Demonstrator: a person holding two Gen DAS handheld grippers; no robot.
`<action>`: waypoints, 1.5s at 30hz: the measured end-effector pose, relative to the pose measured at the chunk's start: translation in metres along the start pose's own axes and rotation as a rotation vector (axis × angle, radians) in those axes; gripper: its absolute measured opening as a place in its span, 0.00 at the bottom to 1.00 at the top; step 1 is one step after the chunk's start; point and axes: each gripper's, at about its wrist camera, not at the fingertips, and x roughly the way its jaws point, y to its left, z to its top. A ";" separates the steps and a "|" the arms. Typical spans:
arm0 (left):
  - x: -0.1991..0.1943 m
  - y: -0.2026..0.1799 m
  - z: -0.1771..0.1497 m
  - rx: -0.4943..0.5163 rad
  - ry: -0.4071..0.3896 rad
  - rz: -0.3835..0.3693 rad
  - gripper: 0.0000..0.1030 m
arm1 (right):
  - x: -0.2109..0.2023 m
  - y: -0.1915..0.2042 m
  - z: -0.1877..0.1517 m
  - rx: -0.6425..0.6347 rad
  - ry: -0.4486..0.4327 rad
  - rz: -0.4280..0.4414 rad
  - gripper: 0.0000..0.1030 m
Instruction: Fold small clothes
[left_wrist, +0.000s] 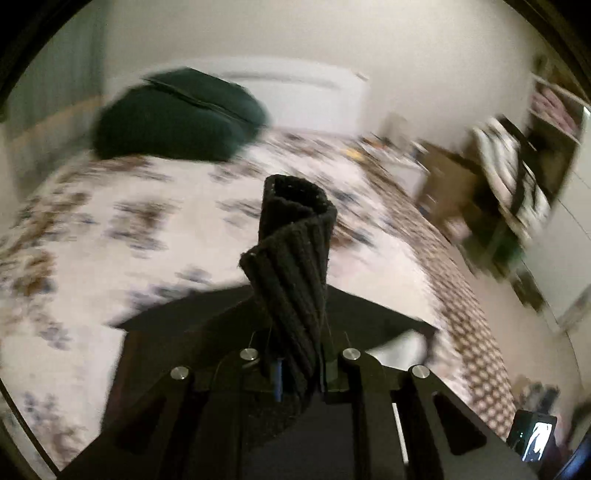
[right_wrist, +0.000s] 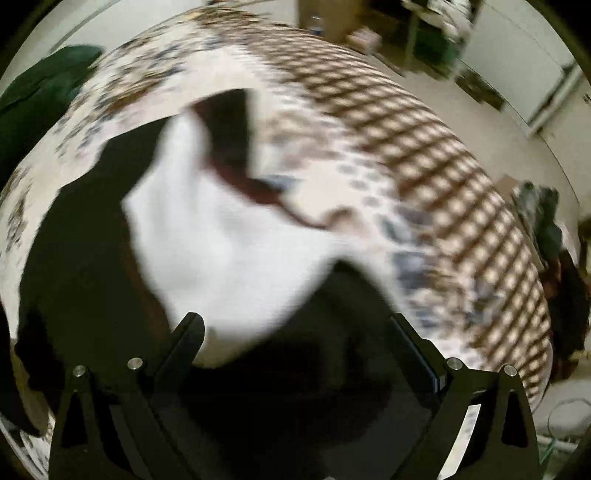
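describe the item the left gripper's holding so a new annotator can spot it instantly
On the floral bedspread, find the left gripper above the dark clothes. Shut in it is a black sock: ribbed knit, twisted, open cuff outward, unlike the flat white garment nearby.

dim, soft indoor light; heavy motion blur smears both fisheye views, with dark vignetted, curved edges.
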 end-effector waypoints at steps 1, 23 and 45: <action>0.010 -0.016 -0.005 0.013 0.019 -0.017 0.10 | 0.002 -0.018 0.003 0.015 0.007 -0.011 0.97; 0.009 0.108 -0.086 -0.166 0.259 0.248 0.94 | -0.016 -0.071 0.063 0.140 0.071 0.517 0.97; 0.055 0.157 -0.128 -0.098 0.348 0.348 0.94 | 0.055 0.013 0.101 -0.147 0.119 0.243 0.14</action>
